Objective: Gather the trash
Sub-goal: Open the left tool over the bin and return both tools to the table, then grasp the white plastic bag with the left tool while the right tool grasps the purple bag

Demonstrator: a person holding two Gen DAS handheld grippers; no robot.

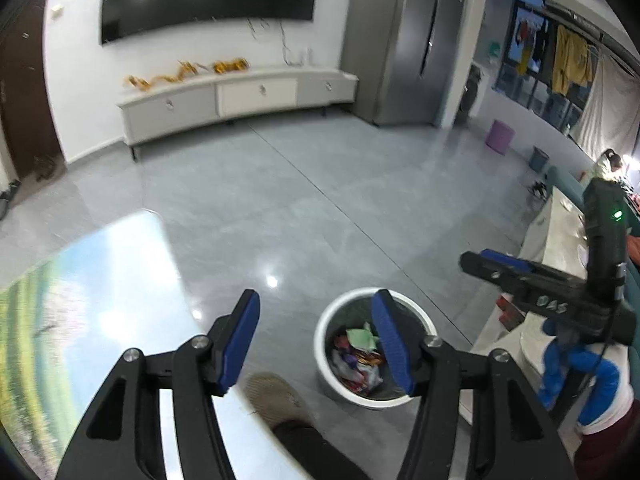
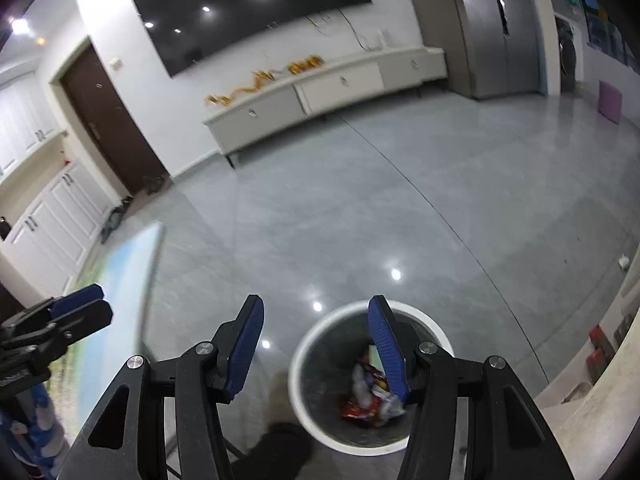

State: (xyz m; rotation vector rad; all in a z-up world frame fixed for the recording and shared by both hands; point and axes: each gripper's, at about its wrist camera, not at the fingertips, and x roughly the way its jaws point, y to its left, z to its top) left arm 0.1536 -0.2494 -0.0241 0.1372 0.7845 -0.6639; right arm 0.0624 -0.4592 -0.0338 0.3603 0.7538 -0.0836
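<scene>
A white round trash bin (image 1: 332,380) stands on the grey floor, holding several crumpled wrappers (image 1: 356,356). It also shows in the right wrist view (image 2: 298,392) with wrappers (image 2: 370,400) inside. My left gripper (image 1: 316,340) is open and empty, above the bin's left rim. My right gripper (image 2: 316,344) is open and empty, above the bin too. The right gripper also shows in the left wrist view (image 1: 496,266). The left gripper also shows in the right wrist view (image 2: 88,304).
A table with a landscape-print top (image 1: 80,312) lies at the left, beside the bin. A pale counter (image 1: 560,236) runs along the right. A foot in a slipper (image 1: 272,396) is next to the bin. A white TV cabinet (image 1: 240,96) stands at the far wall.
</scene>
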